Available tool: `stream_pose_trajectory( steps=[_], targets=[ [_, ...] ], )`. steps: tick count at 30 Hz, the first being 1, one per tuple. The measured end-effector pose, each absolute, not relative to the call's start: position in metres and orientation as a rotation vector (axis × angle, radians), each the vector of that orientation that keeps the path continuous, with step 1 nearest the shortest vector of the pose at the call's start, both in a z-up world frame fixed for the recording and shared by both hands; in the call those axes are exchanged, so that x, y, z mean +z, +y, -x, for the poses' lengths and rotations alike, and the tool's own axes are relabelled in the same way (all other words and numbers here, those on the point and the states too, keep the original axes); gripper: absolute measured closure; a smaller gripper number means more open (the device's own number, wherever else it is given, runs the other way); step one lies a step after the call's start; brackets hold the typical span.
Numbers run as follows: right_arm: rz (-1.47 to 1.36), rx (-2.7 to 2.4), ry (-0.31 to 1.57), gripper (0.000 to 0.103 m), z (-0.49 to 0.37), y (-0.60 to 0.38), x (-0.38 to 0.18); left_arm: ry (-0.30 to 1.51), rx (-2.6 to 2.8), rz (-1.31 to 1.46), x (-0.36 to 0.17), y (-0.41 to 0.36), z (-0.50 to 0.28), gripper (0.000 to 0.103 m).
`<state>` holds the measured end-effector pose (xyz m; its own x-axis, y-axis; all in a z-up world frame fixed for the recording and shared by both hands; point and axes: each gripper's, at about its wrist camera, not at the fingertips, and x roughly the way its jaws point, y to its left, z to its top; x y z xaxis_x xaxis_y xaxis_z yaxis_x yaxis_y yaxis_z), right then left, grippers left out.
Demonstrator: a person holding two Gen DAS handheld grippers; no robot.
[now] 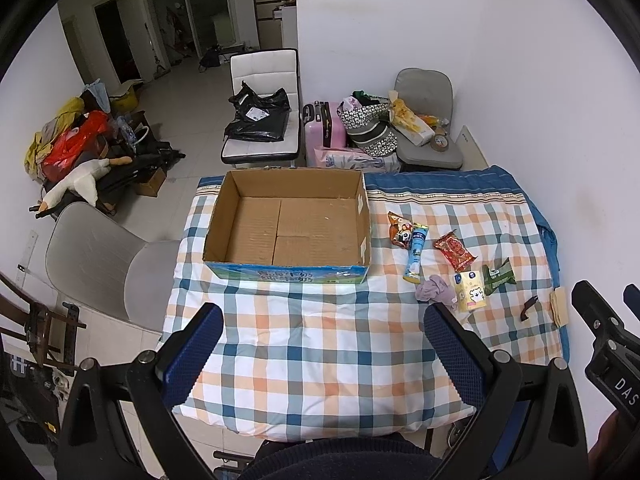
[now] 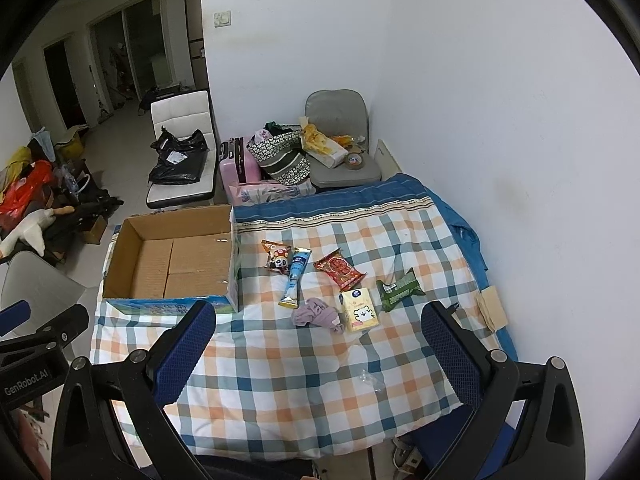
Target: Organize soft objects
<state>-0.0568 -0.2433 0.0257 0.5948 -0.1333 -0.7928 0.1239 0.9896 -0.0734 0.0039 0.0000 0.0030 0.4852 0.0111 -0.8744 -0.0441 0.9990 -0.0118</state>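
Observation:
An open empty cardboard box (image 1: 288, 224) (image 2: 172, 264) stands on the checked quilt (image 1: 320, 340) (image 2: 304, 368). To its right lie soft packets: a panda snack bag (image 1: 400, 229) (image 2: 277, 259), a blue tube packet (image 1: 416, 254) (image 2: 295, 278), a red packet (image 1: 455, 250) (image 2: 339, 269), a green packet (image 1: 498, 276) (image 2: 400, 290), a yellow tissue pack (image 1: 470, 291) (image 2: 360, 310) and a crumpled purple cloth (image 1: 434, 289) (image 2: 318, 314). My left gripper (image 1: 324, 328) is open and empty, held above the quilt's near part. My right gripper (image 2: 320, 332) (image 1: 604, 304) is open and empty, above the quilt near the cloth.
A grey chair (image 1: 100, 260) stands left of the table. Beyond it stand a white chair with a black bag (image 1: 260, 116), a pink suitcase (image 1: 324, 128), bags and a grey chair (image 1: 428, 120). The wall (image 1: 540, 100) runs along the right. A small cardboard piece (image 2: 492, 306) lies at the quilt's right edge.

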Motion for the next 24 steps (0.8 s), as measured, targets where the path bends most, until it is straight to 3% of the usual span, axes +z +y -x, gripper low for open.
stream_pose_trajectory(
  steps=[24],
  targets=[
    [0.014,-0.143,0.926,0.0,0.0588,-0.244,0.024,1.069,0.034,0.042,-0.0013,-0.0014,-0.001,0.0]
  ],
)
